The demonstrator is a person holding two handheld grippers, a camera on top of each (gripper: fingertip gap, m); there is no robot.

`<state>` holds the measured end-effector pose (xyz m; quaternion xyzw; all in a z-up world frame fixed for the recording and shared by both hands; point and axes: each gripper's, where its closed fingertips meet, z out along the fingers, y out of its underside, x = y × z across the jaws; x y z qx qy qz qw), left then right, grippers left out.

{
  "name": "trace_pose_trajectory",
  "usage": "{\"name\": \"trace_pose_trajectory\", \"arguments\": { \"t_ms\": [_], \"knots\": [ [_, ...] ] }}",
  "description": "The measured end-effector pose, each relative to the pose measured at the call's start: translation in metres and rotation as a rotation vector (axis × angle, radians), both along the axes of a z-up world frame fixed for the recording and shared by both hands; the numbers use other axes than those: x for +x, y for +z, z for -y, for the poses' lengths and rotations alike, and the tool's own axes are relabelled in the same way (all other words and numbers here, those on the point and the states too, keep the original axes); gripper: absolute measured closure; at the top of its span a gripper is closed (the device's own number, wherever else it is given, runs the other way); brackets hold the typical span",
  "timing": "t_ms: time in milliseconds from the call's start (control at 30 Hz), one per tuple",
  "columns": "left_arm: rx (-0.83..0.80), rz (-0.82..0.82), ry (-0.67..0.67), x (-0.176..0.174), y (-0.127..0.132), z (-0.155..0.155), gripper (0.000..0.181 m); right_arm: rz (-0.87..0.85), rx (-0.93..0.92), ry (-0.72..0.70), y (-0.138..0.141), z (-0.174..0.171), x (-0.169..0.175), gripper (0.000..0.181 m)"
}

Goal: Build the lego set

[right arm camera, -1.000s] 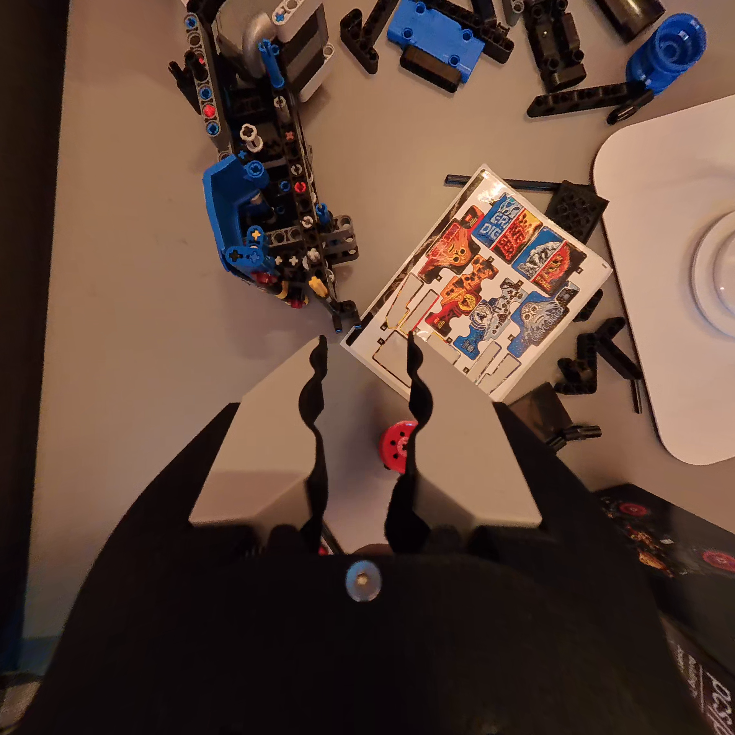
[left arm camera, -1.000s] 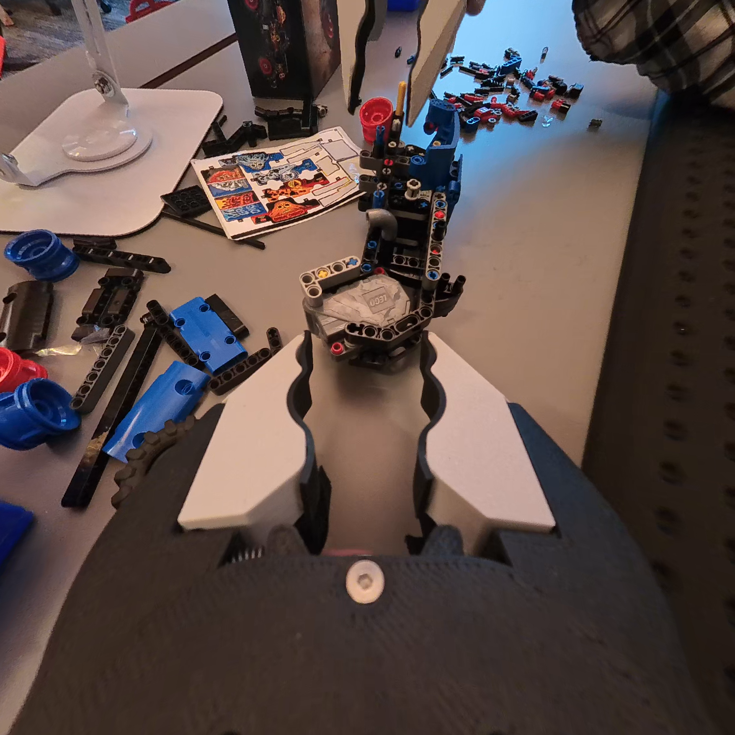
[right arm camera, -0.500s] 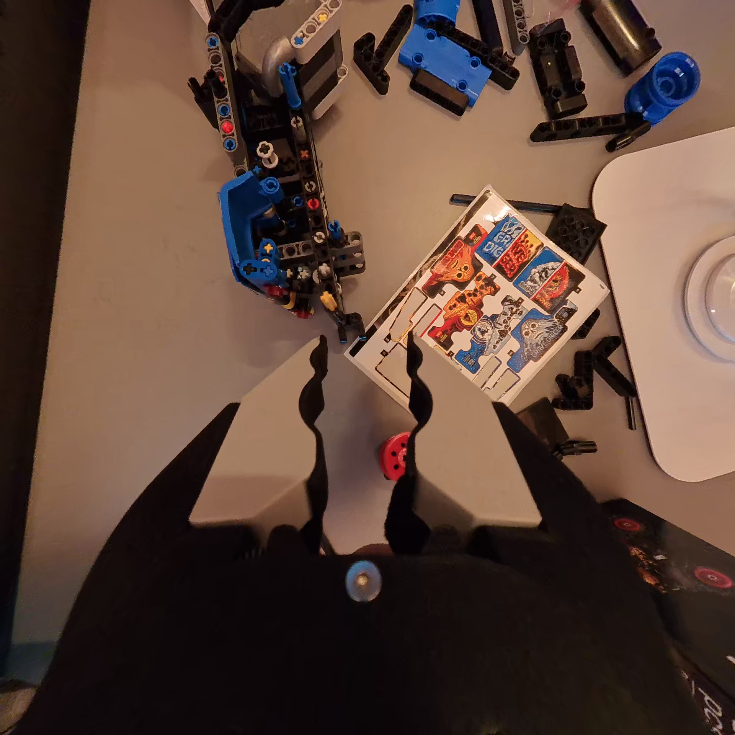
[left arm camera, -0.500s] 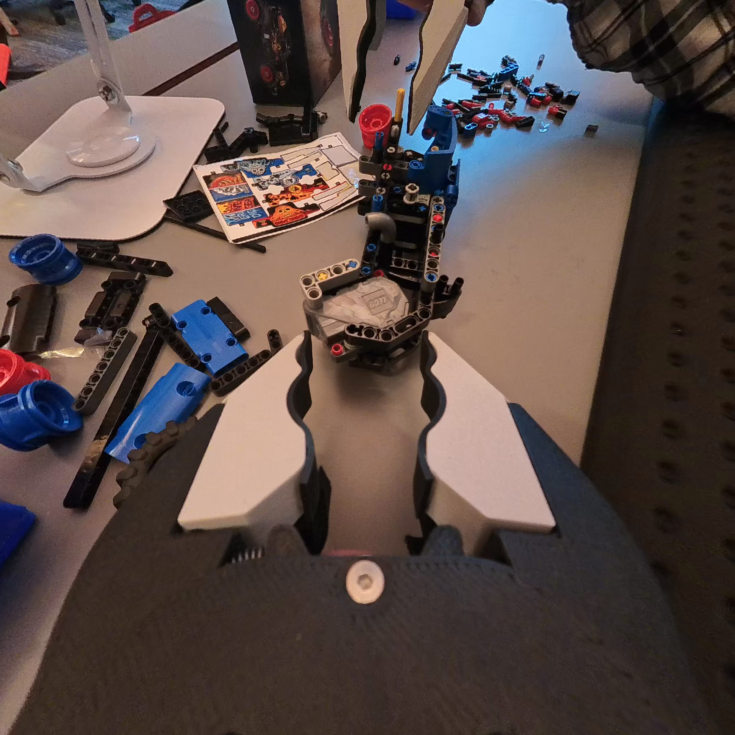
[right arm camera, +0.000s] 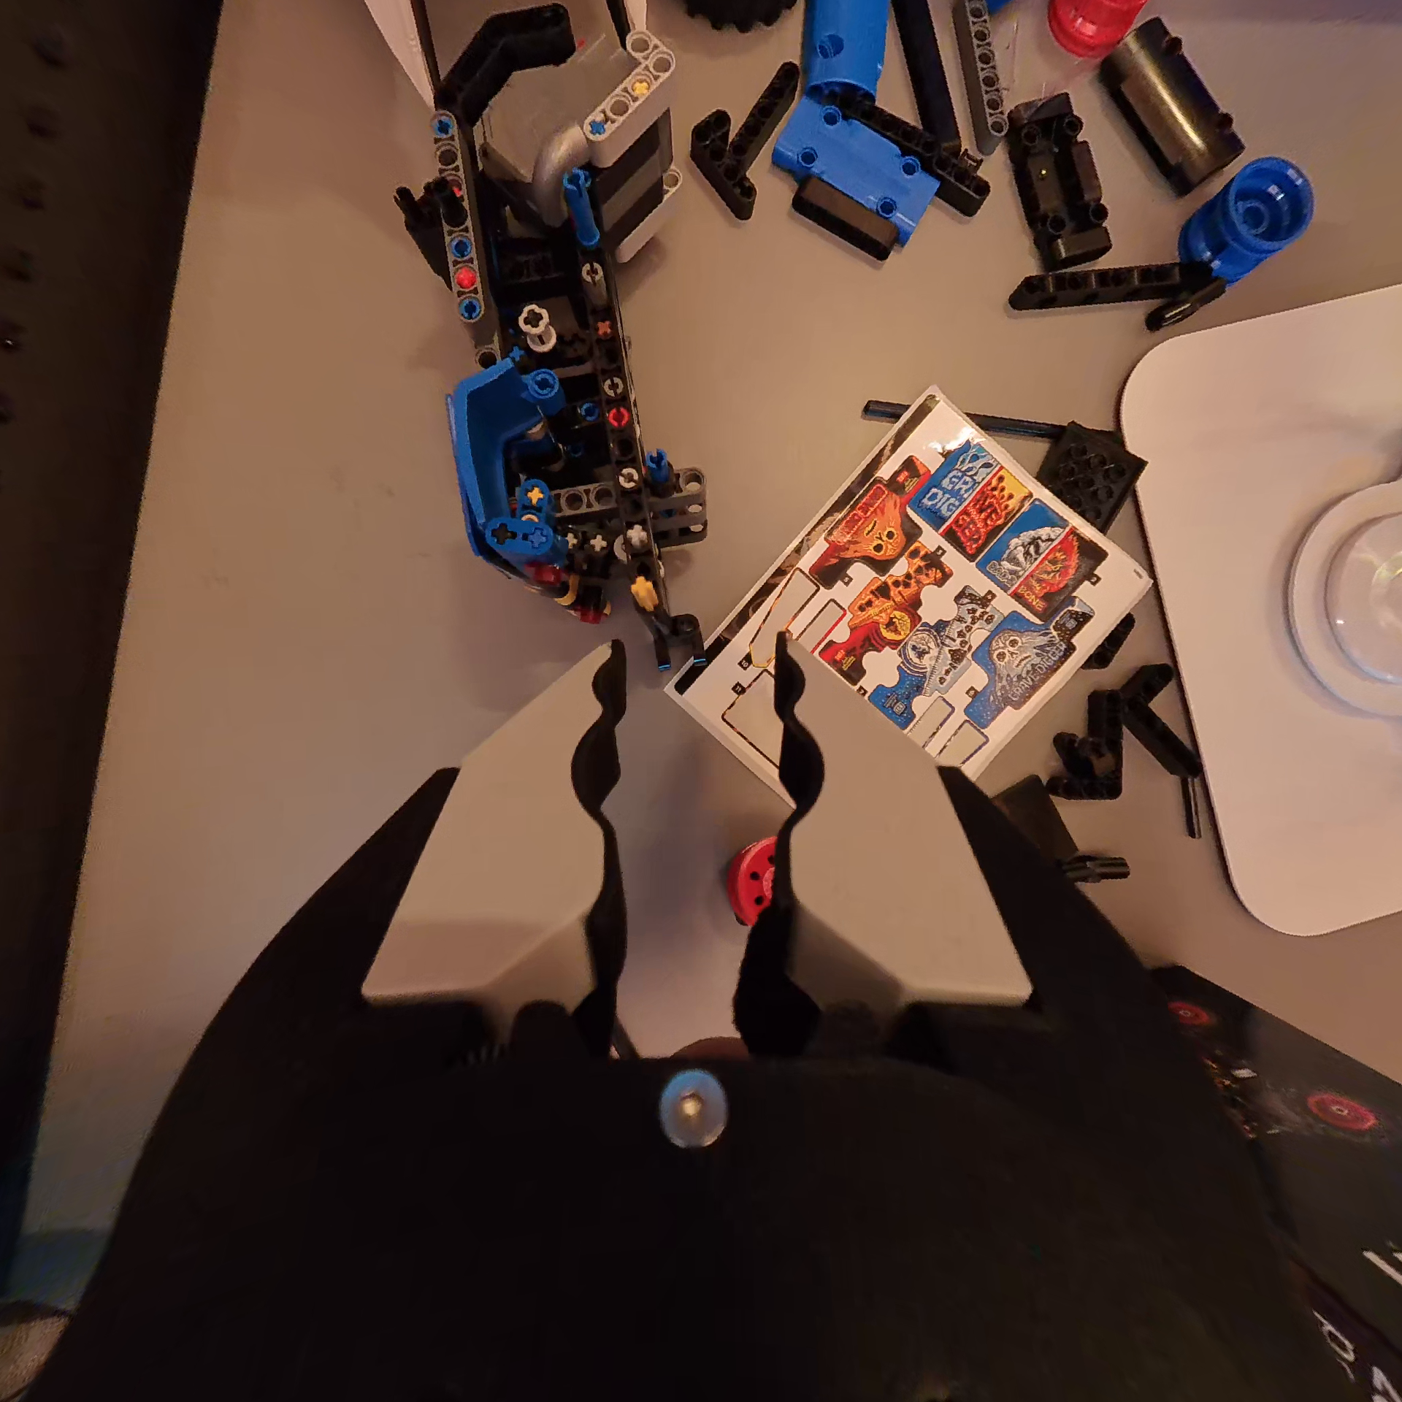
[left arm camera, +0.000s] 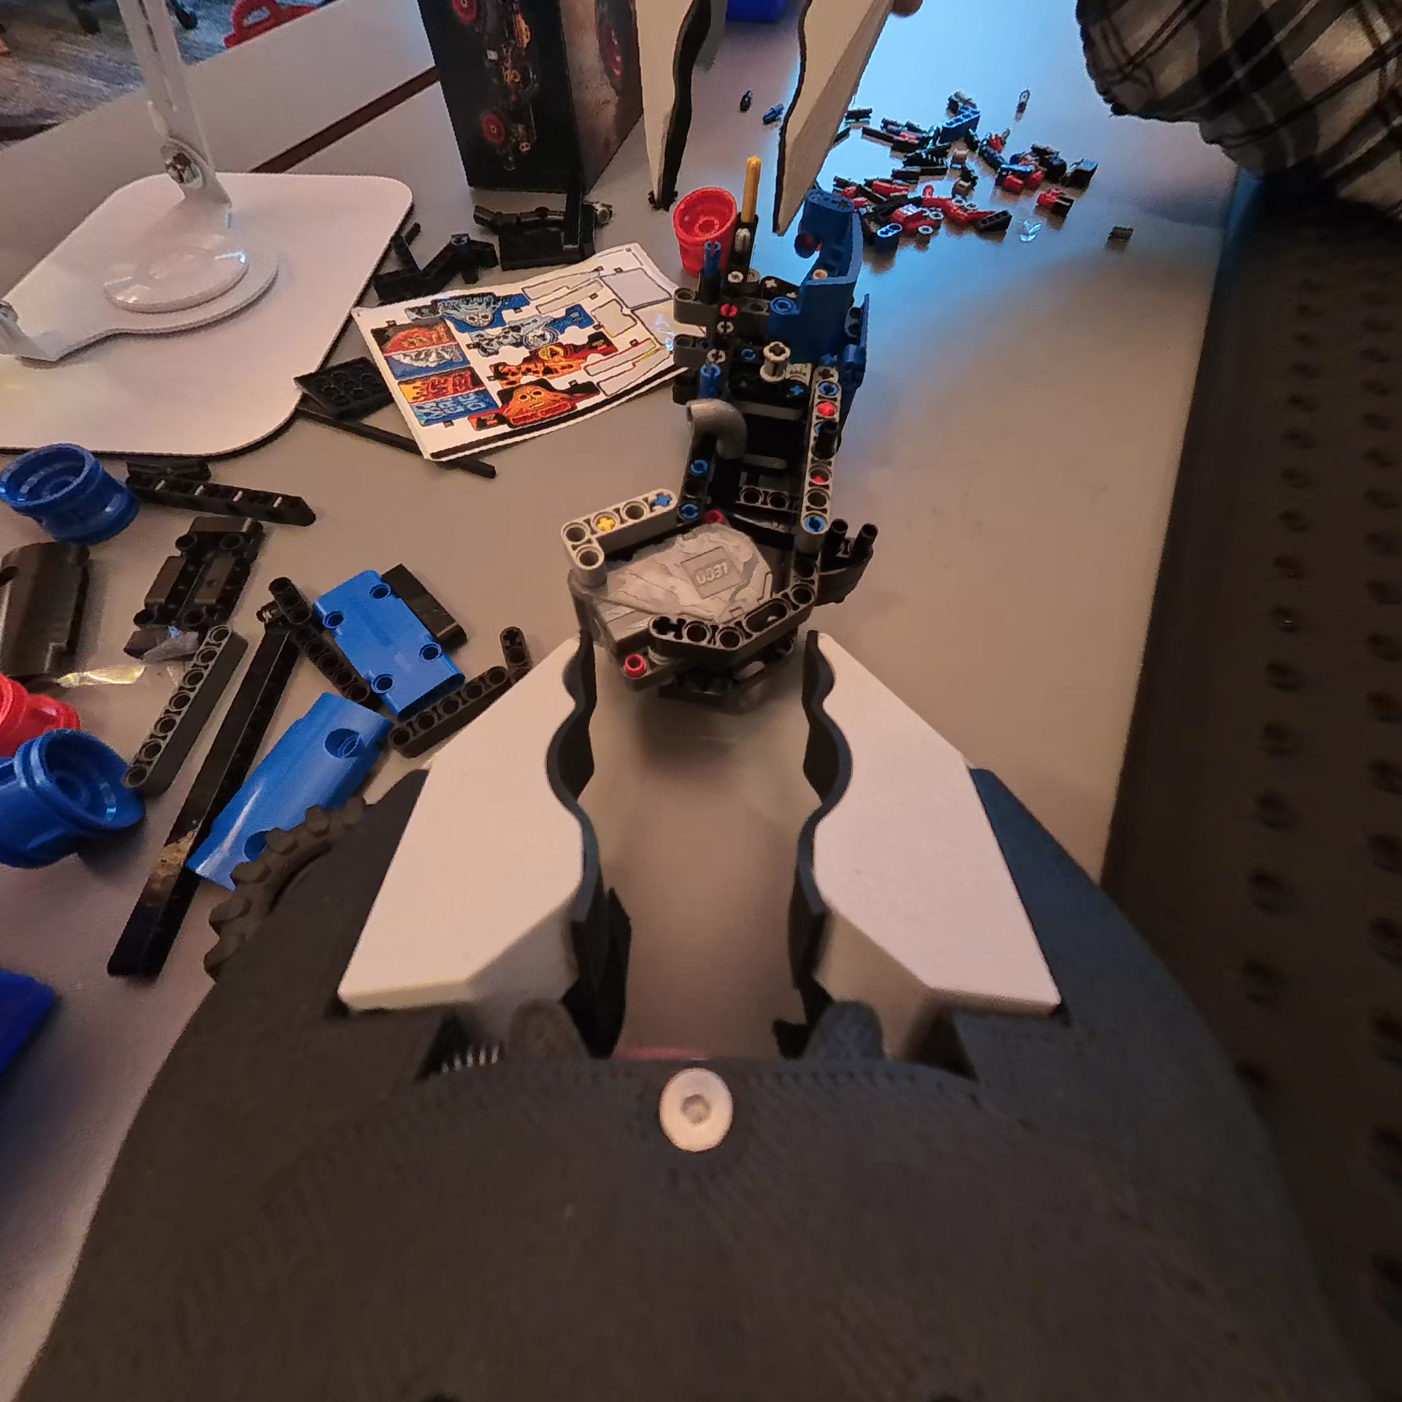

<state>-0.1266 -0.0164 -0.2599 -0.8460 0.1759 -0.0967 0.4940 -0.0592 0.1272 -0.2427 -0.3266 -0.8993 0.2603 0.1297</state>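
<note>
The partly built Lego model, black, grey and blue, lies lengthwise on the grey table. My left gripper is open and empty, its tips flanking the model's near grey end without gripping it. My right gripper hangs open at the model's far end, over a red wheel hub. In the right wrist view the right gripper is open and empty, the red hub lies below its right finger, and the model lies ahead to the left.
A sticker sheet lies right of the model. Blue hubs, blue panels and black beams lie at the left. A white stand base, the set's box, a pile of small parts and a plaid sleeve are farther back. Tip to tip, the grippers are about 15 cm apart. Measured from the fingertips, the red wheel hub is 7 cm or so from the right gripper and 25 cm from the left.
The right gripper has drifted slightly, so the model sits a little lower in its view. Both grippers stay open. The left gripper has barely moved.
</note>
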Motion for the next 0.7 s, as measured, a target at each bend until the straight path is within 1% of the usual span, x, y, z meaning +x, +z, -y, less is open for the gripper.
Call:
{"name": "trace_pose_trajectory", "arguments": {
  "t_ms": [700],
  "knots": [
    [0.003,0.011,0.000,0.000,0.001,0.000,0.126,-0.066,-0.007,-0.032,0.011,-0.004,-0.008,0.138]
  ]
}}
